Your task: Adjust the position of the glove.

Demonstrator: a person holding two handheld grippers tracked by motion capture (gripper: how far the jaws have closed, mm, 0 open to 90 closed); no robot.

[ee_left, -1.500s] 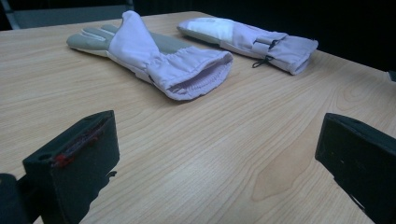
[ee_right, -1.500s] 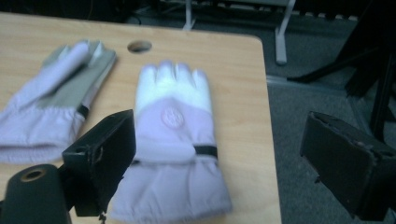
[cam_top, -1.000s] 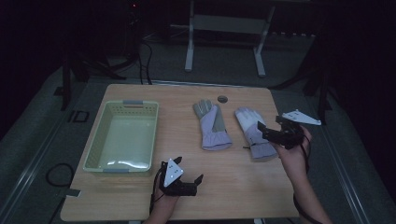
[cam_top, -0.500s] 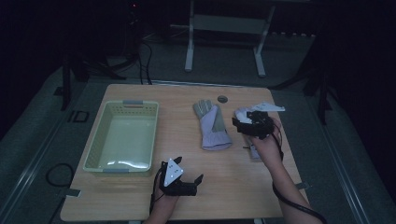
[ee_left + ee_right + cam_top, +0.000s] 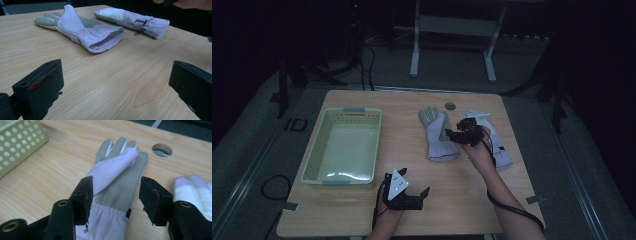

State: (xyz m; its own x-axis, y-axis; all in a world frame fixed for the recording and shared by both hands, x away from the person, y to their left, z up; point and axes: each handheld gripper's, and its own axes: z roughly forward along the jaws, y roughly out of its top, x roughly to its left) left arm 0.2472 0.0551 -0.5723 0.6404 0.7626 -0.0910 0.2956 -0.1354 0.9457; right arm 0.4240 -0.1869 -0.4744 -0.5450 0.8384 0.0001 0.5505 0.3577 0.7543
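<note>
Lavender fabric and grey palm leather make up the nearer work glove (image 5: 438, 136), which lies flat on the light wooden table (image 5: 462, 200) just right of the pale green perforated plastic basket (image 5: 344, 146), fingers pointing away from the person and cuff toward them. Over this glove, the right gripper (image 5: 453, 134) straddles the palm and folded thumb; its jaws have just been closing and now stand partly apart on either side of the glove. From the right gripper view (image 5: 115, 195) the pads look short of pressing the cloth, though the angle leaves that uncertain. A second lavender-and-white glove (image 5: 497, 142) lies just right of the first, partly under that hand. Below the basket's near right corner, the left gripper (image 5: 424, 192) rests low near the table's front edge, jaws wide apart over bare wood.
</note>
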